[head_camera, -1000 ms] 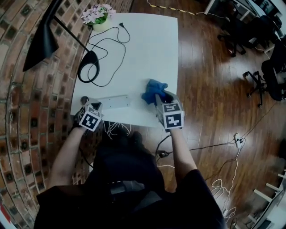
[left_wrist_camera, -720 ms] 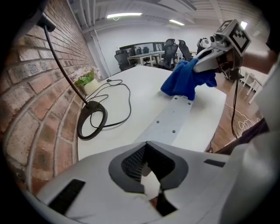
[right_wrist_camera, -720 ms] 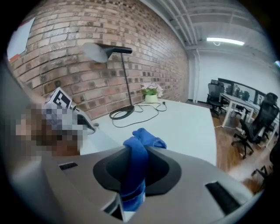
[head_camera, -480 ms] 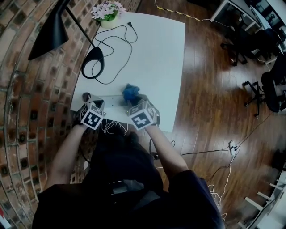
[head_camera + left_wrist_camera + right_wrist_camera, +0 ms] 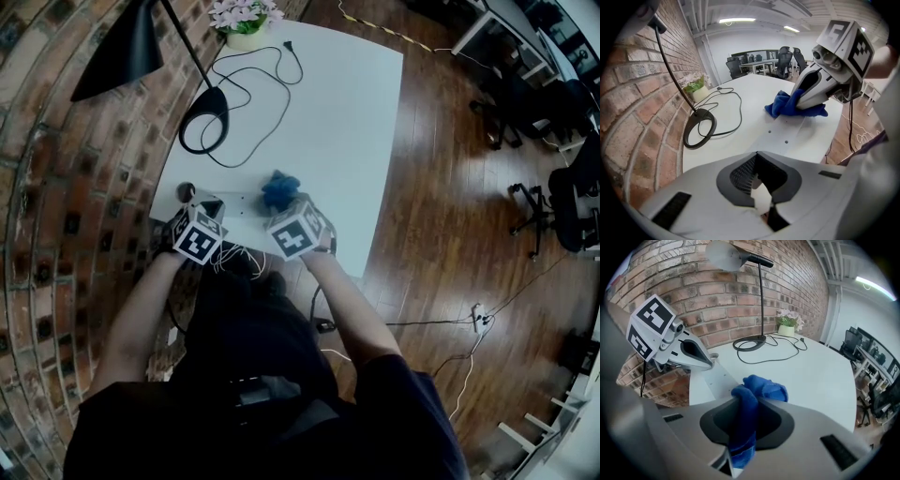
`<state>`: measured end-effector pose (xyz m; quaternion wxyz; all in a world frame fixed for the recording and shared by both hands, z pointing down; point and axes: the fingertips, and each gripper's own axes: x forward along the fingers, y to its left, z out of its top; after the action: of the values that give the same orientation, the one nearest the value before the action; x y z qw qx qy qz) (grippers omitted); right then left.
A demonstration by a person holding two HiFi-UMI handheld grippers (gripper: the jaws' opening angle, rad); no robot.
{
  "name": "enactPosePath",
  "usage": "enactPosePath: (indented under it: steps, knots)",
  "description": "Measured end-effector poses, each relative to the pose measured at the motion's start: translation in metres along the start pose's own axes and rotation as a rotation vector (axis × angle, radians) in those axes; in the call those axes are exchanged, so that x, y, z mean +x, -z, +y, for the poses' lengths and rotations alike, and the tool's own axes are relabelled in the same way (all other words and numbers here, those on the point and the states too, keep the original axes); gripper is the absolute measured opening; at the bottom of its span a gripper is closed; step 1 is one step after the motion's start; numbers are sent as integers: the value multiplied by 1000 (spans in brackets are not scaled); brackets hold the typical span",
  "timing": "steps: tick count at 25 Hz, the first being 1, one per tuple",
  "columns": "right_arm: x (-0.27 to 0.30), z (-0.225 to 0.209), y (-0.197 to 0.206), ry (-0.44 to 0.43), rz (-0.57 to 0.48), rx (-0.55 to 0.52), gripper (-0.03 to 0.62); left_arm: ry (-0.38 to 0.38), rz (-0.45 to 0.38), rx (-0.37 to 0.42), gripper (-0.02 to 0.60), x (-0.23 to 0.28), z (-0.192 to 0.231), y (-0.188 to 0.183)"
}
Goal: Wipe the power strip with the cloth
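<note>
While left gripper (image 5: 761, 201) fingers pinch what seems one end of the power strip (image 5: 797, 133), steadying it, right gripper (image 5: 740, 446) fingers clamp the blue cloth (image 5: 761, 387) against its far end for wiping.

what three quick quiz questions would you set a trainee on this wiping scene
1. True or false: the left gripper sits at the end of the power strip away from the blue cloth.
2. What do the right gripper's jaws clamp? A the blue cloth; B the lamp cable; C nothing.
3. Fill in: the lamp base stands on the table beside the ____ wall.
Key: 1 true; 2 A; 3 brick.
</note>
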<state>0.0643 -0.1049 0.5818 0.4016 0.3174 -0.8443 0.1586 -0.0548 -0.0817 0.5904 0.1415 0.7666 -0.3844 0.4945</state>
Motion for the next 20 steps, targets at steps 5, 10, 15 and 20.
enactPosePath:
  steps: [5, 10, 15, 20]
  knots:
    - [1, 2, 0, 34, -1, -2, 66, 19, -1, 17, 12, 0, 1, 1]
    - [3, 5, -2, 58, 10, -7, 64, 31, -25, 0, 12, -2, -1, 0]
    - [8, 10, -7, 68, 17, 9, 64, 45, -55, 7, 12, -2, 0, -2]
    - [16, 22, -17, 71, 24, 19, 64, 78, -97, -22, 14, -2, 1, 1]
